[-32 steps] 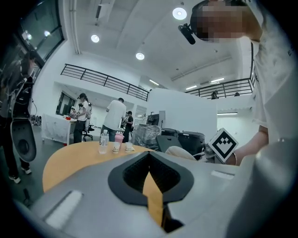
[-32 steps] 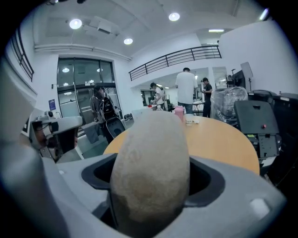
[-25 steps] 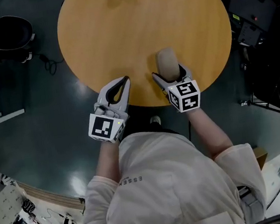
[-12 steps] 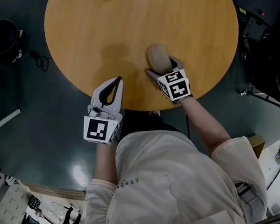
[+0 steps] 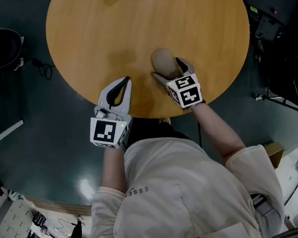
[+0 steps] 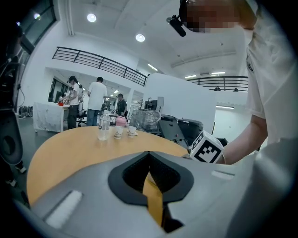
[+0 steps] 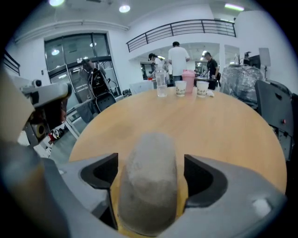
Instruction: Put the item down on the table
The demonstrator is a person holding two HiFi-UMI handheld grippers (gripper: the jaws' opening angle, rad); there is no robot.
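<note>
So the big round wooden desk [image 5: 127, 32] filled most of the head view, bare across the middle, and the person was standing at its near edge with both tools out over the rim. The right tool [image 5: 171, 74] was the one doing the work: its jaws were clamped on either side of the item [image 5: 163, 61], a pale, grey-beige rounded lump (stone? potato? honestly couldn't say). It stood up between the pads and poked out past the tips. It sat over the desk a little in from the near edge, towards the person's right. From the right gripper view the item [image 7: 149, 186] blocked everything under it, so I couldn't tell whether its bottom was already touching the wood or hanging just above. The left tool [image 5: 125, 83] was parked beside it at the desk's rim, jaws pressed together with nothing in them, only a thin slit of desk showing through. My read was that this was the lowering bit of the put-down, with the release not yet done. The next move would call for getting the lump settled on the wood first, then spreading the jaws evenly so neither pad dragged it sideways. After that, backing the tool off towards the person and not across it, since a rounded thing like that looked likely to roll or tip if nudged. Way over on the far side stood a bottle [image 7: 161, 84] and some paper cups [image 7: 180, 88], well apart from all this.
</note>
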